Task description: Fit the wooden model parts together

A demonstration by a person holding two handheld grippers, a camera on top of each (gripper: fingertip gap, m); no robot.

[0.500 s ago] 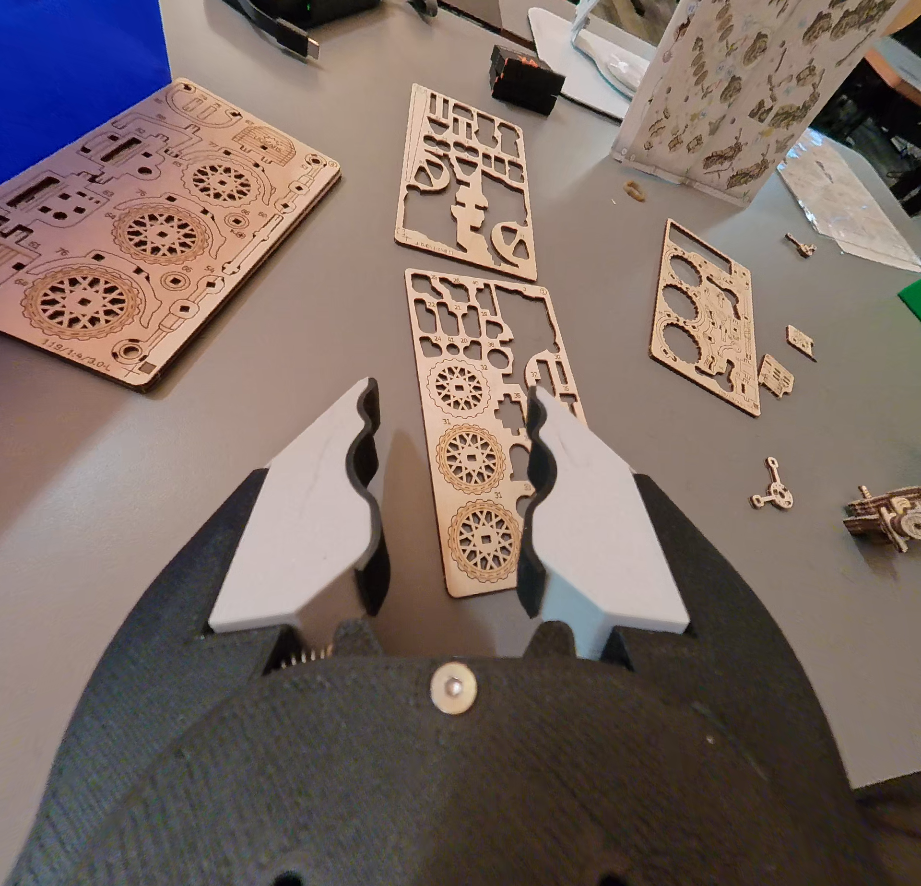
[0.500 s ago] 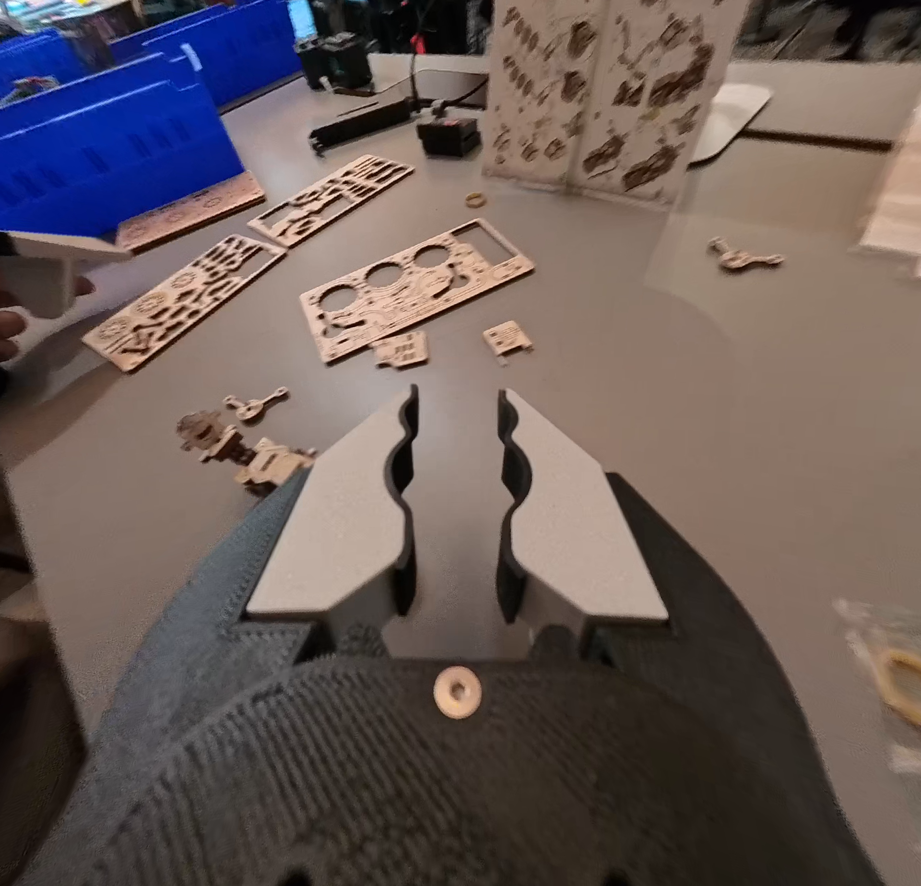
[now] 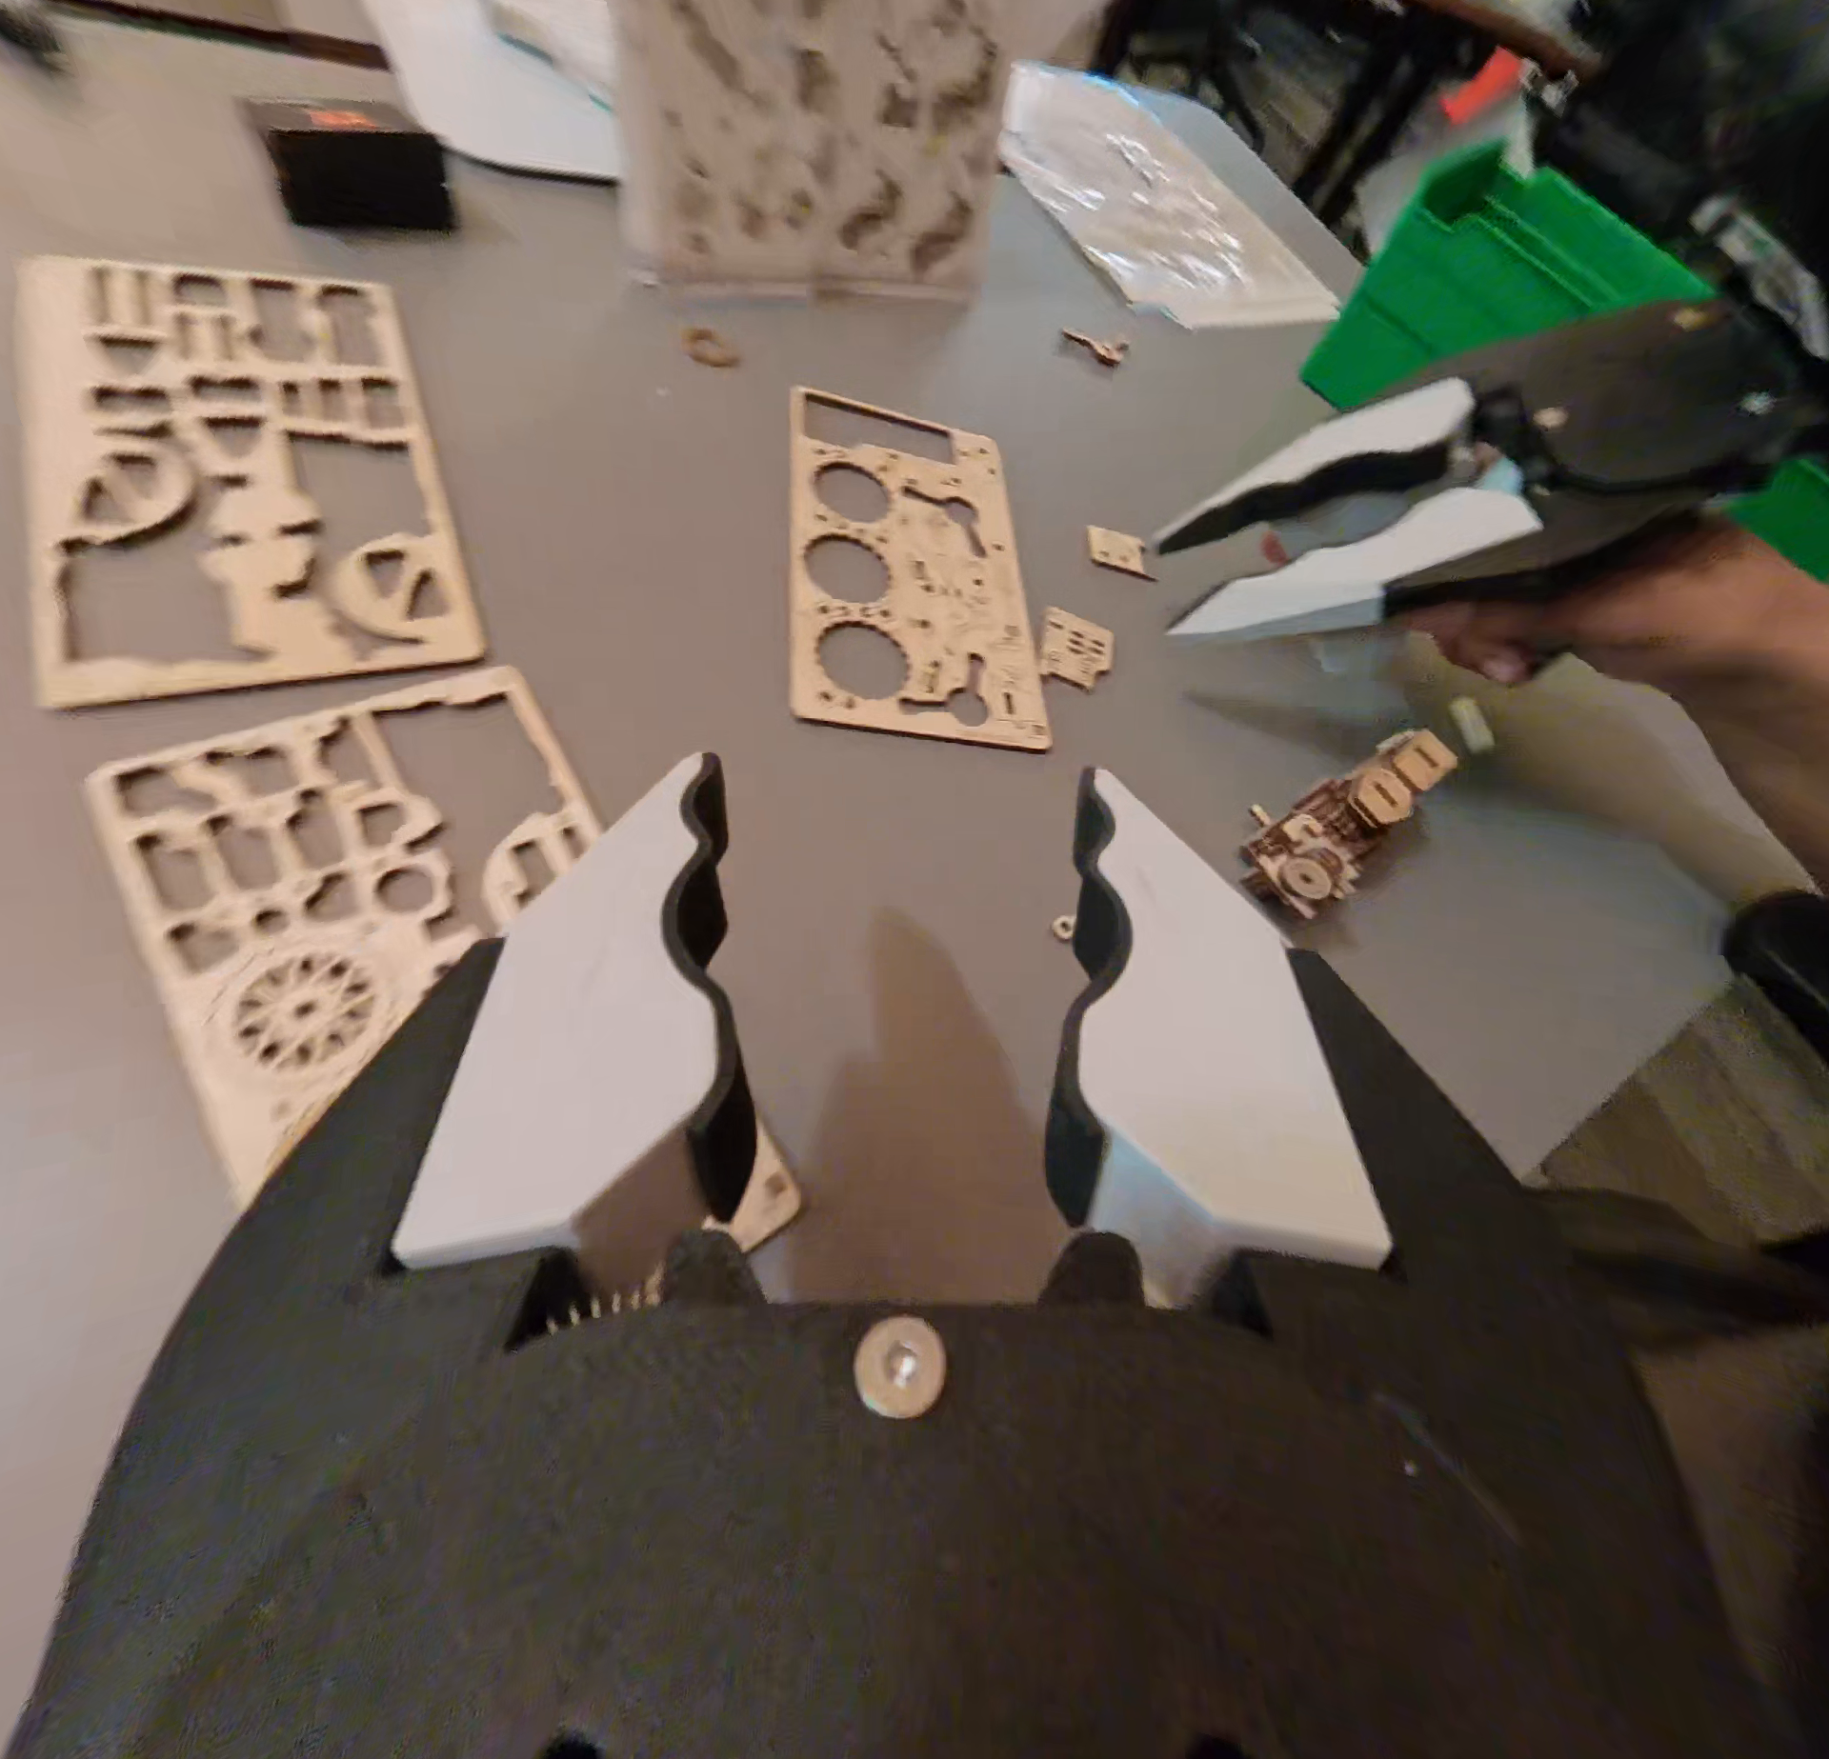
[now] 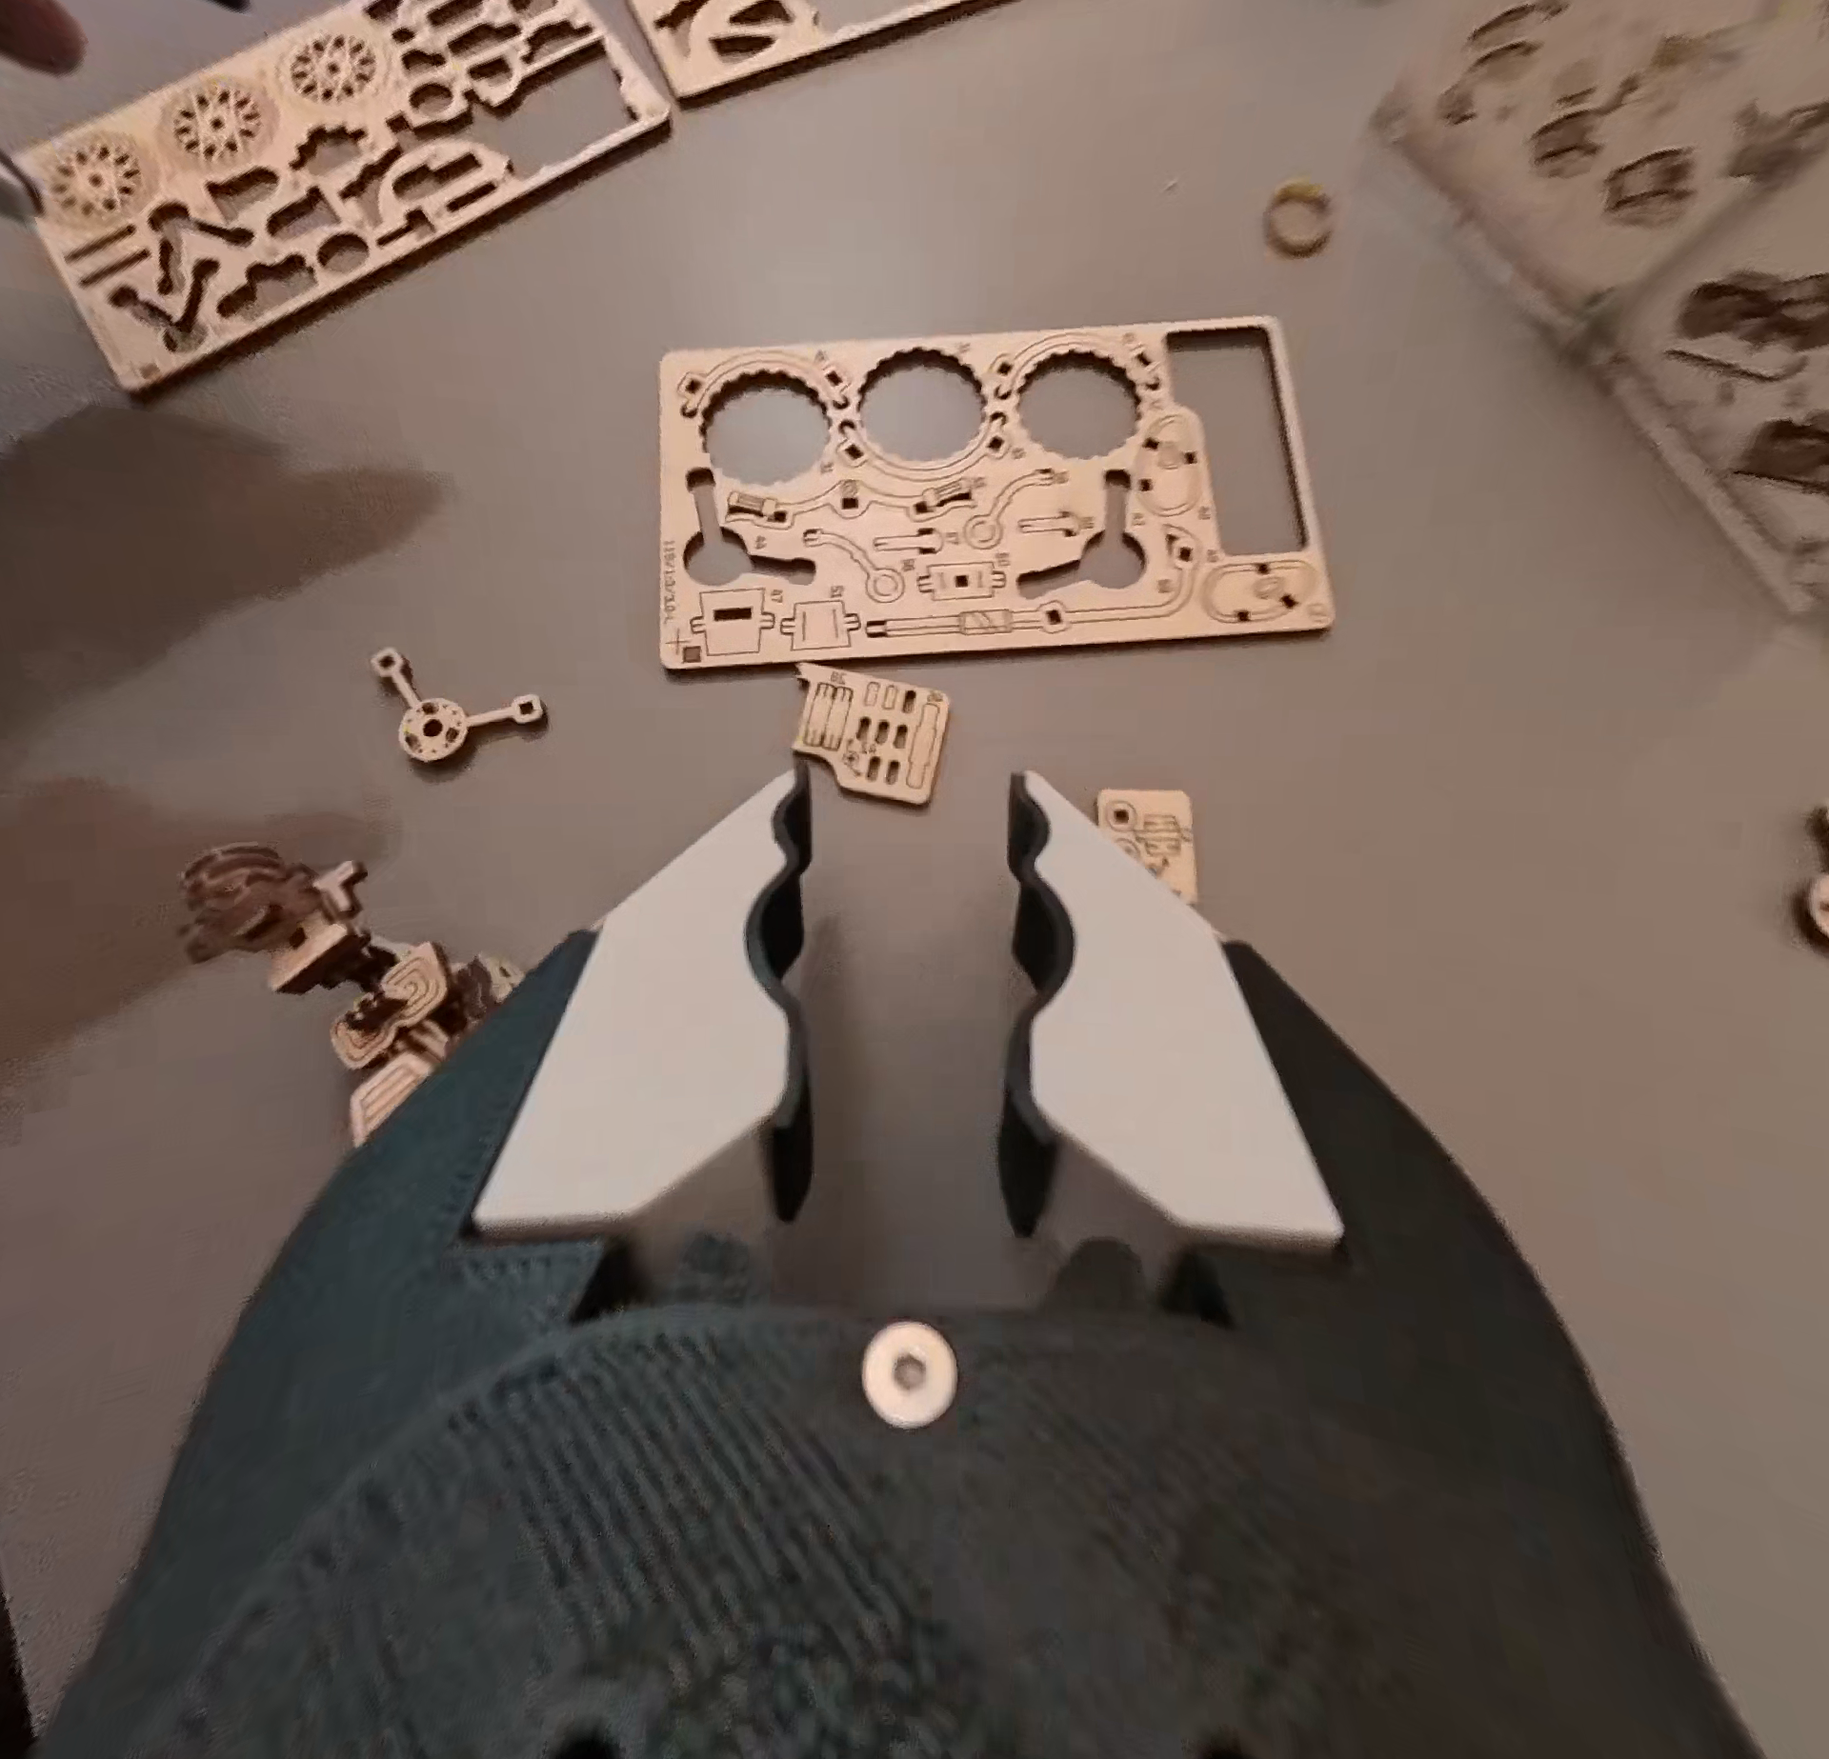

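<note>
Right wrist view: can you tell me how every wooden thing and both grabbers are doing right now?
Right gripper: open, empty, above the table.
Left gripper: open, empty.
Three-hole sheet: flat, big rounds already punched out.
Slotted piece: loose, flat, just ahead of the right gripper's fingertips.
Small square piece: loose, partly hidden by a finger.
Two-armed piece: loose, flat.
Half-built model: partly assembled, on the table.
Wheel sheet: flat, three wheels still in.

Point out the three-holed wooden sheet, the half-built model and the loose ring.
Three-holed sheet (image 4: 990, 564): right wrist view, on its engraved middle below the holes.
Half-built model (image 3: 1336, 826): left wrist view, on its body.
Ring (image 4: 1298, 215): right wrist view, on its rim.
</note>
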